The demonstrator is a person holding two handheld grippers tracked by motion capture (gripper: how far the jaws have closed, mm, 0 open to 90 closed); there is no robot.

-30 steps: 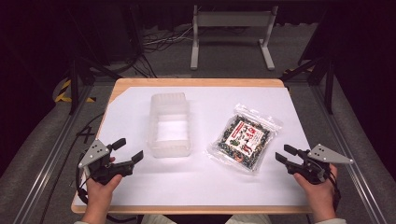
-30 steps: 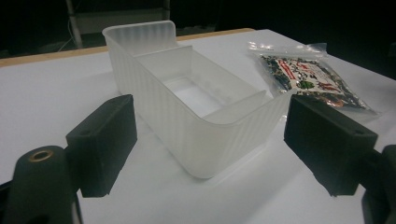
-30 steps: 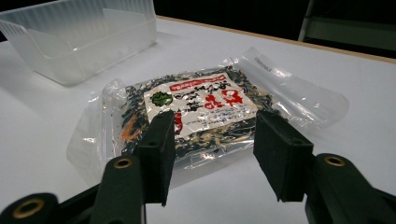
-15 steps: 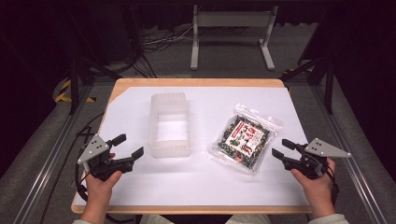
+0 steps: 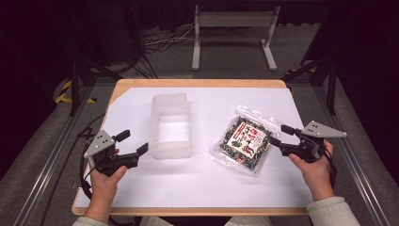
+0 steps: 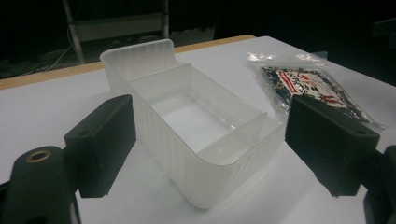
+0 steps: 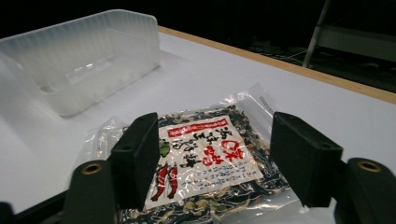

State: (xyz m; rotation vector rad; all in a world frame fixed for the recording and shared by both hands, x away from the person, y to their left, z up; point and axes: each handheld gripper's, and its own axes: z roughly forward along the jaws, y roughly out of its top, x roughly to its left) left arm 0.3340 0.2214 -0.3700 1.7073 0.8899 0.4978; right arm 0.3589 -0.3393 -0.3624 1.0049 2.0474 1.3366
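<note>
A translucent white plastic container [image 5: 170, 100] with an inner divider stands left of centre on the white sheet. Right of it lies a clear bag [image 5: 244, 140] of dark dried food with a red-and-white label. My left gripper [image 5: 135, 142] hovers open just left of the container's near corner, and its jaws frame the container [image 6: 140, 65], with the bag [image 6: 308, 86] beyond. My right gripper [image 5: 278, 134] sits at the bag's right edge. Its jaws have just been opening and stand wide apart, clear of the bag [image 7: 201, 172] lying on the table between and below the right gripper [image 7: 215, 140].
A white sheet [image 5: 207, 188] covers the wooden table [image 5: 197, 84]. A metal stand [image 5: 233, 33] and cables lie on the floor past the far edge. Dark rails run along both sides. The container [image 7: 88, 60] lies to the far left in the right gripper view.
My right gripper has moved in and up towards the bag's right edge, and its jaws have spread wider. The left gripper has hardly moved.
</note>
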